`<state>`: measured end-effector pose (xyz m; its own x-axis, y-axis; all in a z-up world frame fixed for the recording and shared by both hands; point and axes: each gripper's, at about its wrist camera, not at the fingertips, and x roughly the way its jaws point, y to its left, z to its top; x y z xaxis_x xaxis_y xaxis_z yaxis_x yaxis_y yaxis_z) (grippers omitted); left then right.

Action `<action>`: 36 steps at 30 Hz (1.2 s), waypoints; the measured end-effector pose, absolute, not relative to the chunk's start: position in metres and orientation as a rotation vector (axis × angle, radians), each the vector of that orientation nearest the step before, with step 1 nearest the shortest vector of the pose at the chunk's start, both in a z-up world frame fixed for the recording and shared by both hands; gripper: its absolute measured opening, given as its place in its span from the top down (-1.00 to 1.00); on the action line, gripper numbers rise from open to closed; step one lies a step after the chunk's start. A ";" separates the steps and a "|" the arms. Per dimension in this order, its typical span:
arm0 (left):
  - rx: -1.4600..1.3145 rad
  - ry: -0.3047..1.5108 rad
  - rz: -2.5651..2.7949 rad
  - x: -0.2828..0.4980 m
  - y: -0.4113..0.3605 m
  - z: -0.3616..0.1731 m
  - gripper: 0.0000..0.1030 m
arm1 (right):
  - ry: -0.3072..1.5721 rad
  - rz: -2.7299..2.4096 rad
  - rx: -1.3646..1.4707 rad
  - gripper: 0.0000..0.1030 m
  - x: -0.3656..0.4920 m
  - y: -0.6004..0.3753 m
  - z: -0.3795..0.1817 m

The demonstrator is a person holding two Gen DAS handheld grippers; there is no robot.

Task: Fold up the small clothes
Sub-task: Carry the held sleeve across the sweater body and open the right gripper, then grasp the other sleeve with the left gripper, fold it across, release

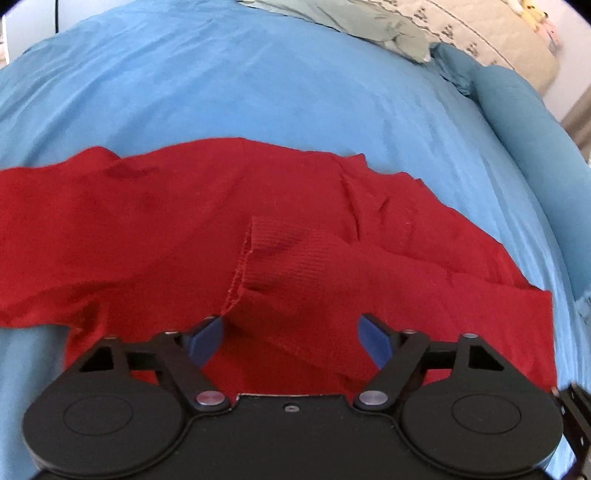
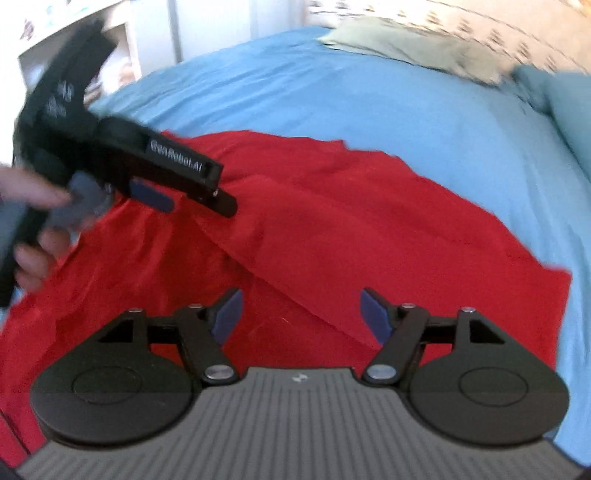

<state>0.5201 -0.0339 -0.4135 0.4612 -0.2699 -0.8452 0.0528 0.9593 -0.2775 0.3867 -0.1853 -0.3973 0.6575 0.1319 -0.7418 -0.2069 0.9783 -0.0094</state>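
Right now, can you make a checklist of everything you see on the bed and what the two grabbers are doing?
Surface: blue bedsheet, wrinkled, covering the bed.
Job's things: red sweater spread out, one ribbed cuff folded over its body.
Clutter: green-and-cream bedding and a teal pillow at the far edge.
Grippers: left gripper open, hovering over the cuff; right gripper open above the sweater, holding nothing.
Cables: nothing seen.
Surroundings: white furniture beyond the bed, blurred.

Blue sheet (image 1: 258,85) lies bare beyond the red sweater (image 1: 147,221) — pillow (image 1: 524,122) (right) blocks.
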 end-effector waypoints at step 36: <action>-0.056 0.831 -0.036 0.503 0.000 -0.370 -0.38 | 0.791 -0.226 -0.217 -0.63 0.353 -0.234 -0.396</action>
